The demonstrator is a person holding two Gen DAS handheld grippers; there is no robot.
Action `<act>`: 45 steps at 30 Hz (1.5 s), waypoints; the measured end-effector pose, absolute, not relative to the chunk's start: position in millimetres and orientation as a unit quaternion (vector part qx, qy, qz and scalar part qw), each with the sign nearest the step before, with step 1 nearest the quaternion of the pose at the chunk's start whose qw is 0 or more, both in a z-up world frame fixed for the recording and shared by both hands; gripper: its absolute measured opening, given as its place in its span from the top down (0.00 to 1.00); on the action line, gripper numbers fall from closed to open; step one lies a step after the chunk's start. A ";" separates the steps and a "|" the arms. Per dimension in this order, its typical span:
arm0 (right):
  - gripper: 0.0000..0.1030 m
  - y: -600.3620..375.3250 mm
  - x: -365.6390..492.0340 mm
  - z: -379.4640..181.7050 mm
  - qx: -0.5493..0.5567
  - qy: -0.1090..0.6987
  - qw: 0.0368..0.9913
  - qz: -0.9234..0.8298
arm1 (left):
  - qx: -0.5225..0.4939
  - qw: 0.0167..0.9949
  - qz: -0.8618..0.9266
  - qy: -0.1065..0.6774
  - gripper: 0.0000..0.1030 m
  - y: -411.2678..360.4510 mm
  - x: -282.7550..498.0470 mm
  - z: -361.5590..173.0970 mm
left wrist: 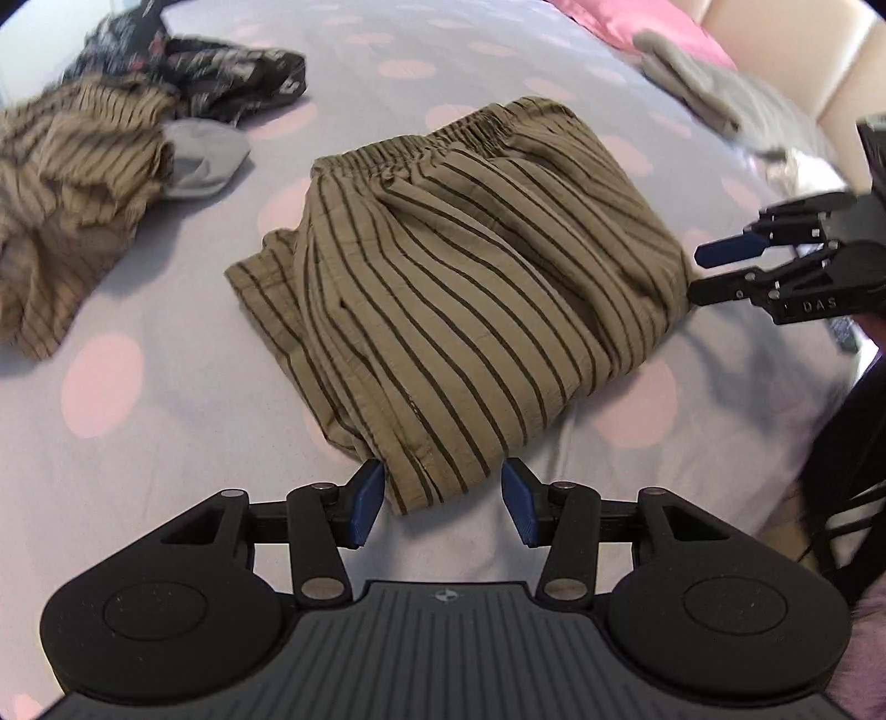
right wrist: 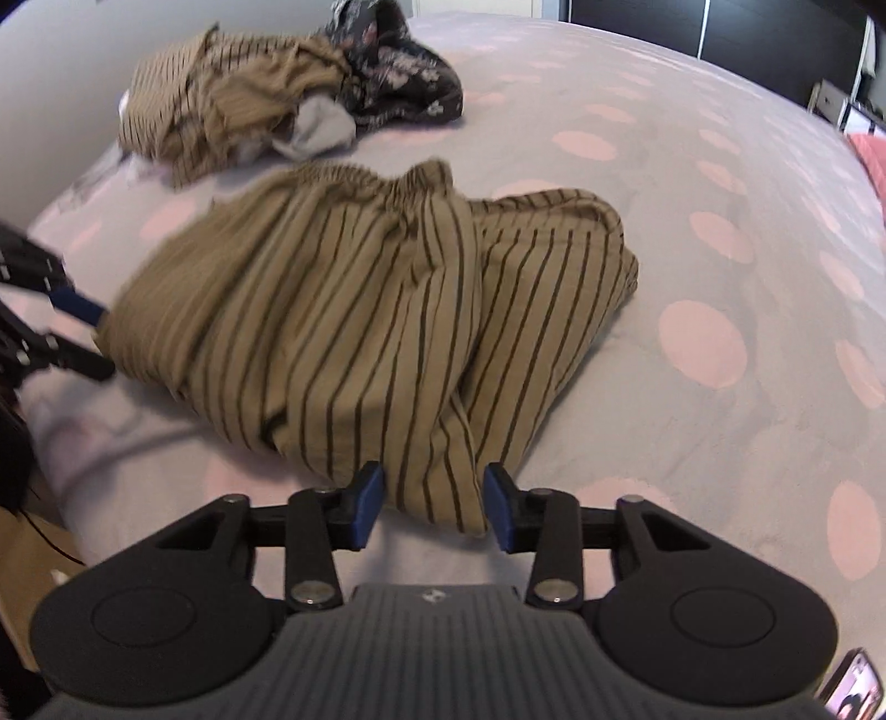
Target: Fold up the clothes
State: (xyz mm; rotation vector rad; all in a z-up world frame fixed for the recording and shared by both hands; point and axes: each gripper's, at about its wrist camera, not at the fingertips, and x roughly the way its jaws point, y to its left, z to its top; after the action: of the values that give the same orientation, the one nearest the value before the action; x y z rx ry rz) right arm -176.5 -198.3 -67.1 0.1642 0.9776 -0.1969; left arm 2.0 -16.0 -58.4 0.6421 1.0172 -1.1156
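I see the olive-tan pair of shorts with dark stripes [left wrist: 459, 288] as thin, crinkled woven cloth with a gathered elastic waistband, lying on a soft matt lilac bedsheet with pink dots [left wrist: 166, 310]. My left gripper [left wrist: 441, 501] looks like matt black plastic with dull silver metal pivot pins and smooth blue pads [left wrist: 368, 501]. The pink pillow [left wrist: 637, 22] has a satin sheen.

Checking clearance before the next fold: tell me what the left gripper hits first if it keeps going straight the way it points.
The left gripper would probably meet the striped shorts first: their near corner already lies between its open jaws, bedsheet beneath.
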 end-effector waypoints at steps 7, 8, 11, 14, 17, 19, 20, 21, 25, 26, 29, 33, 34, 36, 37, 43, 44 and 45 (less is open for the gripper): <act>0.98 -200.1 -181.9 -61.2 0.065 0.445 0.883 -0.132 | 0.270 0.708 -0.475 0.446 0.95 -19.6 2.5 -56.6; 0.99 -202.5 -184.9 -56.1 0.066 0.434 0.887 -0.142 | 0.266 0.713 -0.476 0.440 0.96 -17.4 3.6 -50.5; 1.00 -209.6 -188.8 -50.9 0.062 0.423 0.888 -0.172 | 0.258 0.721 -0.468 0.442 0.97 -11.8 9.1 -40.1; 1.00 -212.6 -185.9 -58.0 0.050 0.439 0.878 -0.182 | 0.284 0.709 -0.455 0.459 0.98 -12.9 10.8 -49.6; 1.00 -208.8 -182.3 -65.0 0.019 0.452 0.873 -0.184 | 0.302 0.703 -0.450 0.461 0.97 -15.3 9.4 -57.0; 0.99 -205.7 -181.1 -67.9 -0.007 0.455 0.870 -0.189 | 0.308 0.700 -0.447 0.464 0.91 -13.8 10.0 -60.0; 0.99 -206.1 -180.5 -69.4 -0.013 0.460 0.866 -0.196 | 0.315 0.700 -0.441 0.464 0.89 -12.1 11.1 -61.0; 0.99 -207.7 -180.0 -70.3 -0.017 0.467 0.859 -0.209 | 0.320 0.701 -0.435 0.466 0.87 -10.2 12.6 -61.6; 0.94 -231.0 -189.6 -59.9 0.028 0.459 0.853 -0.247 | 0.307 0.721 -0.404 0.472 0.85 0.6 26.2 -56.5; 0.94 -236.8 -193.2 -55.0 0.047 0.450 0.855 -0.253 | 0.304 0.726 -0.396 0.473 0.85 3.3 29.6 -55.2; 0.83 -240.9 -197.8 -41.9 0.069 0.421 0.868 -0.254 | 0.270 0.748 -0.383 0.470 0.84 6.1 38.9 -45.7; 0.72 -230.5 -192.9 -31.5 0.068 0.382 0.890 -0.238 | 0.212 0.774 -0.380 0.460 0.84 3.4 46.6 -31.8; 0.71 -225.0 -191.7 -28.7 0.070 0.373 0.896 -0.232 | 0.199 0.778 -0.384 0.456 0.83 0.4 45.9 -29.4; 0.71 -216.9 -186.0 -23.9 0.088 0.351 0.908 -0.212 | 0.176 0.782 -0.396 0.448 0.80 -7.8 43.0 -25.6; 0.71 -212.3 -182.7 -22.3 0.099 0.344 0.911 -0.205 | 0.167 0.784 -0.402 0.442 0.76 -12.8 40.9 -24.2; 0.71 -190.4 -155.3 -31.2 0.116 0.343 0.909 -0.208 | 0.173 0.796 -0.397 0.423 0.75 -50.3 30.9 -31.5; 0.71 -188.3 -152.0 -35.9 0.104 0.352 0.908 -0.203 | 0.183 0.795 -0.392 0.426 0.75 -54.8 29.6 -35.4; 0.71 -186.7 -148.5 -40.7 0.092 0.361 0.906 -0.200 | 0.194 0.794 -0.382 0.431 0.75 -58.9 30.1 -41.6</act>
State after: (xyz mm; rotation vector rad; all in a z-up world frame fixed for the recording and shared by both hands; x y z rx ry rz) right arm -148.5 -186.7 -40.7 0.1902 0.7453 -0.4124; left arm 30.1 -58.9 -41.6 0.4172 0.9271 -0.8203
